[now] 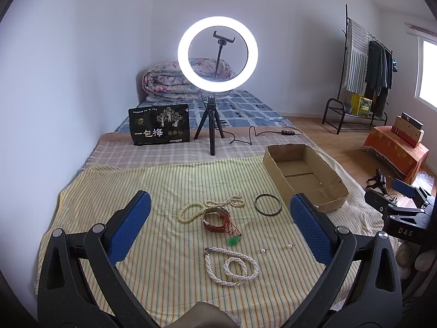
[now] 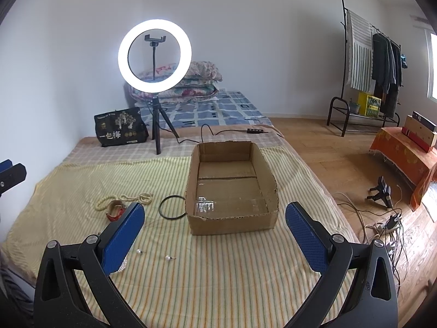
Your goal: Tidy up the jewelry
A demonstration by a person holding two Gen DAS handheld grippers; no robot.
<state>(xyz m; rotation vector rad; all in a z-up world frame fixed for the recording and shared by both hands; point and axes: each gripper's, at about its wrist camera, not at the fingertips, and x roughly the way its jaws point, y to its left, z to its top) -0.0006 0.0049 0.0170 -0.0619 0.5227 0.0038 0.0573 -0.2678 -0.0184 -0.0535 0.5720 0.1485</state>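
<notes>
Both grippers hang spread wide and empty above a striped cloth (image 1: 114, 180): the left gripper (image 1: 220, 217) frames the jewelry in the lower centre of its view, and the right gripper (image 2: 215, 222) frames the box (image 2: 232, 222) at the centre of its own. Counted in the left view, the cloth holds one white pearl necklace (image 1: 232, 266) coiled in a double loop at lower centre, two loose pearl studs (image 1: 263, 250) to its right, one watch (image 1: 215, 218) with a brown strap above it, one red cord with a green tassel (image 1: 233, 239) trailing from the watch, one cream bead strand (image 1: 210, 207) looping behind the watch, and one black bangle (image 1: 267, 204) lying flat just left of the box. There is one cardboard box, open-topped, at centre right; a small glint of clear wrapping (image 2: 203, 206) lies at its near left corner, too faint to make out. In the right view the pearl necklace is almost wholly hidden behind the left finger, only a few beads showing at its lower edge, and the watch is half covered by the same fingertip. One lit ring light (image 1: 217, 54) on a tripod and one black bag (image 1: 159, 127) stand in the upper centre, beyond the cloth. The right gripper's body is cut off at the right edge of the left view.
</notes>
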